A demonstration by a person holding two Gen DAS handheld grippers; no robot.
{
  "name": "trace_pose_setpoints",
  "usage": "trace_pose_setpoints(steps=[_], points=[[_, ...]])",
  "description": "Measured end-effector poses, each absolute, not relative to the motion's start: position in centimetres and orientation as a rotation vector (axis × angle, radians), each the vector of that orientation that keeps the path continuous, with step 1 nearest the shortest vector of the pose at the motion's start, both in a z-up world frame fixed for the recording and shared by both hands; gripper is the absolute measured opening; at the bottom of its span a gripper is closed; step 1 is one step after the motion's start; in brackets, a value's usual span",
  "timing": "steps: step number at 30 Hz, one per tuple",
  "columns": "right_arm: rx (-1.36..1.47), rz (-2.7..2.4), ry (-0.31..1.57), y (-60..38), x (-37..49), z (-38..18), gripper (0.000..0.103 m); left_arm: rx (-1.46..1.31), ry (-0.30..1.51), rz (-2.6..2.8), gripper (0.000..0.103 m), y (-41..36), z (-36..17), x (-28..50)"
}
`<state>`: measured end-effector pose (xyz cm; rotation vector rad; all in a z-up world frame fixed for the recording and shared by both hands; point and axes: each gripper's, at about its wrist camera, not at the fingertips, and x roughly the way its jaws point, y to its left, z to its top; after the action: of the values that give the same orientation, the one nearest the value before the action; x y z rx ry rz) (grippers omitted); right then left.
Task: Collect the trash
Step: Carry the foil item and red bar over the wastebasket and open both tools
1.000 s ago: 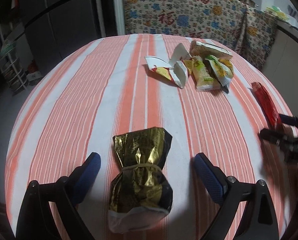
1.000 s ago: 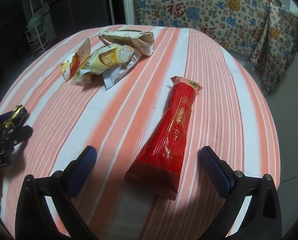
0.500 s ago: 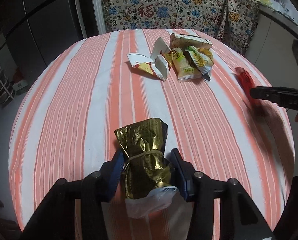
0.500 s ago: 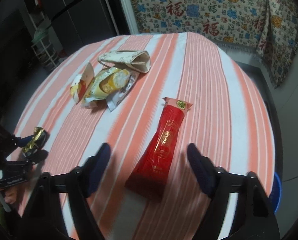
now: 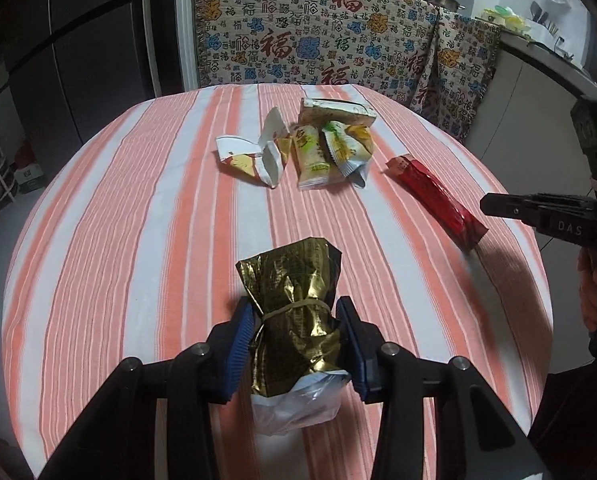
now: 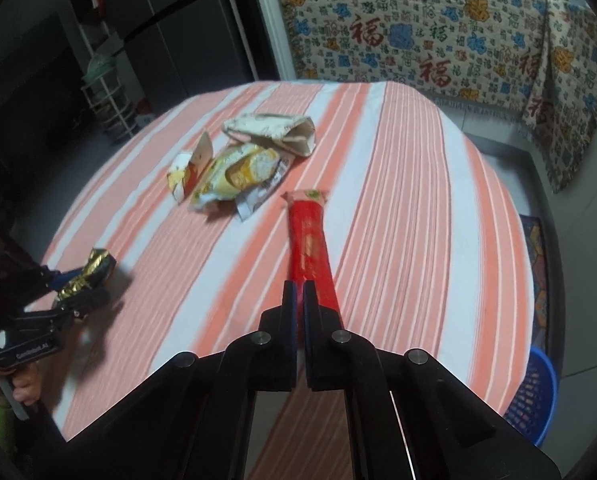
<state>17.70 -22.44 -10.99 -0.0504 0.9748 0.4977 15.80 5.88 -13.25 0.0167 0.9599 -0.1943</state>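
Both grippers clamped on wrappers above a round table (image 5: 110, 216) under ribbed orange-and-white striped cloth.

The left gripper (image 5: 298, 344), low centre of its view, has just been closing; its ridged blue pads (image 5: 240, 344) press a crinkled gold foil bag (image 5: 294, 312) cinched by a rubber band, clear plastic spilling from its near end. The right gripper (image 6: 299, 292) pinches the near end of a glossy red stick wrapper (image 6: 308, 240), jaws nearly together; the pinched part is hidden behind the fingers. A heap of torn pale and yellow wrappers (image 5: 314, 148) lies mid-table. Only the right view shows the blue mesh basket (image 6: 534, 396), cut off at lower right; its motion blur smears the wrapper print.
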Motion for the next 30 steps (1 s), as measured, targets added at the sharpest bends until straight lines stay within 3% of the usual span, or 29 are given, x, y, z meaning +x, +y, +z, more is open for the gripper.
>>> trace_pose_setpoints(steps=[1,2,4,9,10,11,13,22,30], points=[[-0.053,0.48,0.96,-22.5,17.7,-11.0,0.01,0.013,0.96,-0.196,0.043,5.8,-13.3,15.8],[-0.055,0.476,0.948,-22.5,17.7,-10.9,0.03,0.005,0.961,-0.199,0.043,5.6,-13.3,15.7],[-0.06,0.492,0.923,-21.9,18.0,-10.8,0.05,-0.007,0.963,-0.2,0.043,5.4,-13.4,15.5],[-0.132,0.461,0.952,-19.3,20.4,-12.9,0.046,-0.012,0.98,-0.195,0.043,4.9,-13.9,15.6],[-0.136,0.458,0.968,-19.0,20.9,-13.5,0.038,-0.012,0.982,-0.194,0.043,4.9,-13.9,15.6],[-0.142,0.461,0.987,-18.8,21.3,-14.2,0.017,-0.014,0.983,-0.193,0.043,4.9,-13.9,15.6],[-0.119,0.462,0.968,-19.2,21.1,-13.9,0.012,-0.021,0.979,-0.196,0.043,4.8,-13.7,15.5],[0.073,0.502,0.91,-25.1,17.2,-9.7,0.011,-0.028,0.97,-0.291,0.043,0.4,-12.8,15.6],[0.152,0.358,0.885,-34.9,15.3,-7.3,0.011,0.031,0.935,-0.482,0.043,-9.2,-10.3,16.0]])
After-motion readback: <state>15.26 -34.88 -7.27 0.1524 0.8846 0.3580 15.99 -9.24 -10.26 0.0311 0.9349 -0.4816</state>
